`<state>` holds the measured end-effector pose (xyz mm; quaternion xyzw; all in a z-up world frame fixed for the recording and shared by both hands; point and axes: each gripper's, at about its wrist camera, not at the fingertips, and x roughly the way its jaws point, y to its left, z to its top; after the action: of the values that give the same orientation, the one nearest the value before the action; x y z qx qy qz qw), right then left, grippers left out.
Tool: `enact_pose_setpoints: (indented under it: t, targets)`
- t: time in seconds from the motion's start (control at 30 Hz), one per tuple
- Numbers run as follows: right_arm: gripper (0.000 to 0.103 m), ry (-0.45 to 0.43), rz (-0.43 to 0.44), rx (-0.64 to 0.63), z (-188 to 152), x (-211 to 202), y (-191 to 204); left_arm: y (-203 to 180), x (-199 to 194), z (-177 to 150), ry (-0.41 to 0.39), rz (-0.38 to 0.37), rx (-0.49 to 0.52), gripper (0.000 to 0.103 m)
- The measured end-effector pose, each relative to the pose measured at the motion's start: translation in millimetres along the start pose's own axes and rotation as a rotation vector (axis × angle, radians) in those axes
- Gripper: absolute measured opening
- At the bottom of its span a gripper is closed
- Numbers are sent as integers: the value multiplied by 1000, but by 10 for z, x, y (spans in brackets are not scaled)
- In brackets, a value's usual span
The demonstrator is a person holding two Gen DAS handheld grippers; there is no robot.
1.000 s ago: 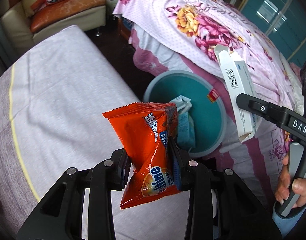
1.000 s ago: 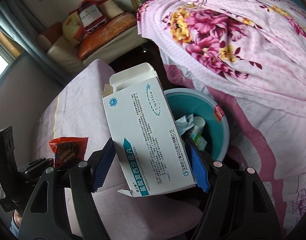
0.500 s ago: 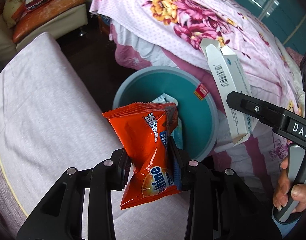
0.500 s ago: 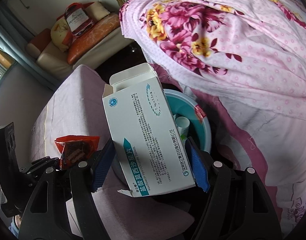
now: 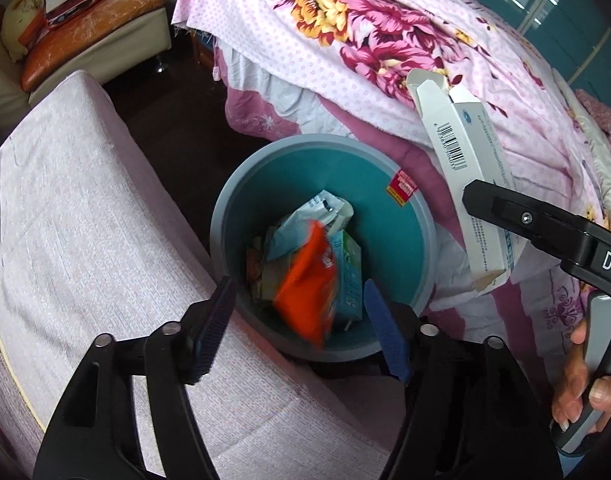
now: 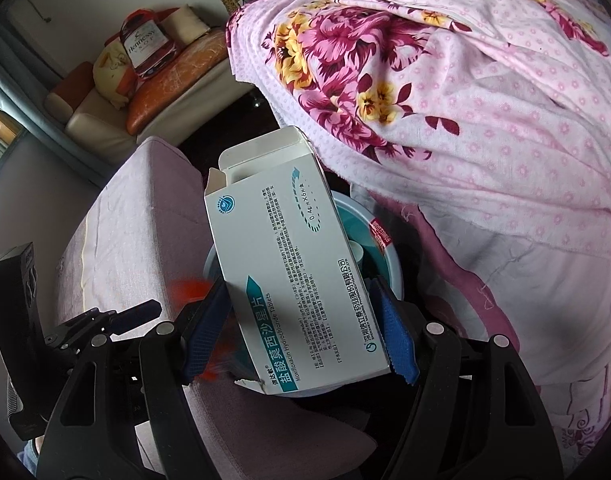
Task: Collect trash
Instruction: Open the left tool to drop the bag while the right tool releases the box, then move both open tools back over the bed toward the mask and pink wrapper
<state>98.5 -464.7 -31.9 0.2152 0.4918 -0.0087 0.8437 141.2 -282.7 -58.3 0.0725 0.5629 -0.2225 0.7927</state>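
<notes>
Since the earlier frames the orange snack packet (image 5: 309, 284) has left the left gripper (image 5: 301, 320), whose jaws have just been opening; nothing sits between them now, and the packet appears blurred inside the mouth of the bin. The bin also lies more squarely under that gripper than it did a second ago.

Floral bedspread (image 5: 385, 40): pink, draped over the bed at the upper right, its edge hanging just beside the bin.

Pale lilac cushion (image 5: 85, 220): fills the left of the left wrist view, touching or nearly touching the bin's left side.

Teal bin (image 5: 265, 184): round, standing on dark floor between cushion and bed. Red label (image 5: 401, 188) on its inner wall. Crumpled wrappers and a pale carton (image 5: 349, 276) lie in the bottom.

White medicine box (image 6: 289, 264): top flap open, clamped across its width by the right gripper (image 6: 301, 328), blue pads pressing both sides. It is held tilted above the bin's right rim.

Hand (image 5: 581, 384): wrapped around the right gripper's handle at the lower right edge
</notes>
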Motion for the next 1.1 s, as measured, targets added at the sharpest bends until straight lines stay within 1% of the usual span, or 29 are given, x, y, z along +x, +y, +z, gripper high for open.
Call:
enact_pose_setpoints:
  t: [0.03,0.1,0.17,0.3,0.43,0.53,0.67,0.9,1.1]
  targets:
    - [68,2,-1,-2,1,5,9,11,-5,-5,-3,7,-2,81]
    - [68,4,-3,-5,13,15,24,40,-24,-21,-12,17,-6,81]
    - [68,9,-5,-7,26,37,48,90,-47,-39,-12,12,-21,83]
    - [68,16,-8,-17,28,67,107,190,-132,-85,-35,20,-43,88]
    - [69,24,-13,-38,33,118,205,283,-171,-116,-38,20,-65,89]
    - [73,35,-18,-59,31,180,303,350,-187,-136,-39,21,-82,89]
    - [76,41,-23,-59,13,203,364,417,-200,-171,-37,17,-100,89]
    - [78,43,-51,-65,-60,162,449,513,-226,-268,-34,5,-123,89]
    - [79,54,-57,-75,-103,124,527,580,-308,-361,-45,-3,-134,89]
